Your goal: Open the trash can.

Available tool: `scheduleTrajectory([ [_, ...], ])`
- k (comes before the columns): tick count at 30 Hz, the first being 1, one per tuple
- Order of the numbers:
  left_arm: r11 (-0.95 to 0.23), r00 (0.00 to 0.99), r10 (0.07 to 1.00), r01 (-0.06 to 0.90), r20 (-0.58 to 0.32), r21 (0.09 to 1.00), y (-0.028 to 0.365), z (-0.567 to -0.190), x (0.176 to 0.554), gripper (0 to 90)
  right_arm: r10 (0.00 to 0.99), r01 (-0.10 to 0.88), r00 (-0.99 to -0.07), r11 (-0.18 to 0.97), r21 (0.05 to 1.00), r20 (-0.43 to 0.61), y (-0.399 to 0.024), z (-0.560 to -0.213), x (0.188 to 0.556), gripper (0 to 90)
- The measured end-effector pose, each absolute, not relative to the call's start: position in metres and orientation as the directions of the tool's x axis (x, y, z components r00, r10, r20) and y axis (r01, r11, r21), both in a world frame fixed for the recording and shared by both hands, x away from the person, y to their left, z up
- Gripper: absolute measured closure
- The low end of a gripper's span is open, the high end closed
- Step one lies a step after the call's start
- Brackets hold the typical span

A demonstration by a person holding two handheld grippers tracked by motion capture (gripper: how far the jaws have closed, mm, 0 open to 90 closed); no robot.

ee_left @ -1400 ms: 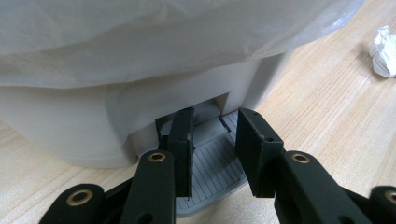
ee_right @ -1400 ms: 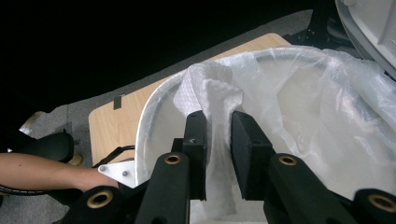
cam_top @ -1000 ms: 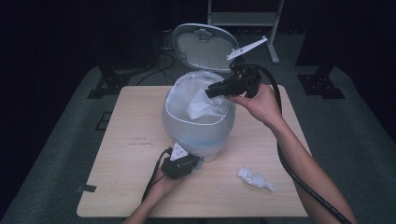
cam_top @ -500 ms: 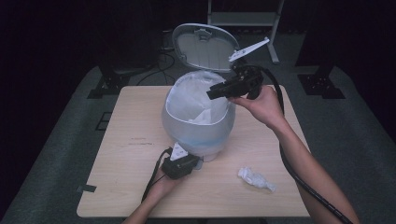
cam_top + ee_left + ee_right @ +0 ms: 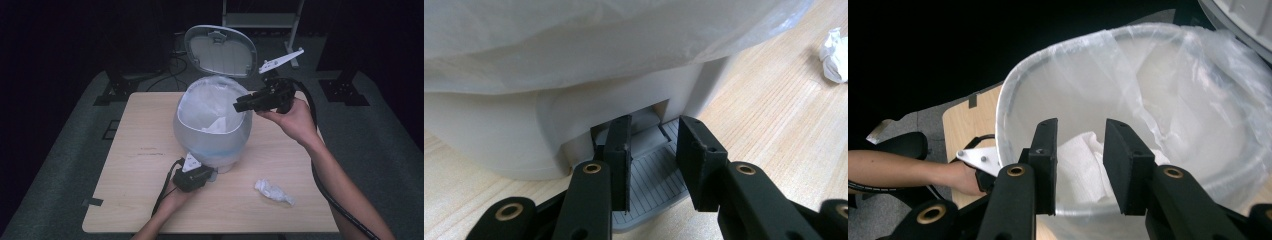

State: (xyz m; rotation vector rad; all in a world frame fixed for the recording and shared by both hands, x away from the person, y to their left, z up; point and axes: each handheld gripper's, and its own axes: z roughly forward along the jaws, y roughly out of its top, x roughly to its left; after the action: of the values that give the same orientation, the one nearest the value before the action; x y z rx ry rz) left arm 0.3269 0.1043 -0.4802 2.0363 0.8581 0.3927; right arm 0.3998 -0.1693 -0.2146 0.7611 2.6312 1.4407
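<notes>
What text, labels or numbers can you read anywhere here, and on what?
None can be read.
Table: a faint dark scribble near its left middle, too small and blurred to make out.
Bin, its raised lid and liner bag: no print visible.
Crumpled paper: blank.

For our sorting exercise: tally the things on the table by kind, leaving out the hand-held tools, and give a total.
Bin: 1
Crumpled paper, on the table and in the bin: 2
Total: 3
</notes>
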Motion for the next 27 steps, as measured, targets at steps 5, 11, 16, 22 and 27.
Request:
scheduleTrajectory([
  [5,-0.387,0.713,0.700,0.426,-0.040,0.818,0.104,-0.480,0.327,67.5,0.446,0.400,-0.874,0.436,0.806,0.193,-0.179,-0.220,0.394,65.5],
  [11,-0.390,0.714,0.699,0.427,-0.040,0.816,0.104,-0.480,0.327,67.5,0.457,0.405,-0.868,0.430,0.807,0.192,-0.188,-0.227,0.388,64.5],
  [16,-0.389,0.714,0.699,0.427,-0.041,0.817,0.104,-0.480,0.327,67.5,0.463,0.410,-0.865,0.427,0.806,0.194,-0.192,-0.231,0.386,64.2],
  [22,-0.386,0.713,0.700,0.426,-0.041,0.818,0.104,-0.480,0.327,67.5,0.476,0.408,-0.860,0.431,0.805,0.182,-0.199,-0.236,0.381,61.4],
  [27,-0.387,0.714,0.699,0.426,-0.040,0.818,0.104,-0.480,0.327,67.5,0.484,0.417,-0.855,0.427,0.802,0.187,-0.207,-0.244,0.376,60.1],
])
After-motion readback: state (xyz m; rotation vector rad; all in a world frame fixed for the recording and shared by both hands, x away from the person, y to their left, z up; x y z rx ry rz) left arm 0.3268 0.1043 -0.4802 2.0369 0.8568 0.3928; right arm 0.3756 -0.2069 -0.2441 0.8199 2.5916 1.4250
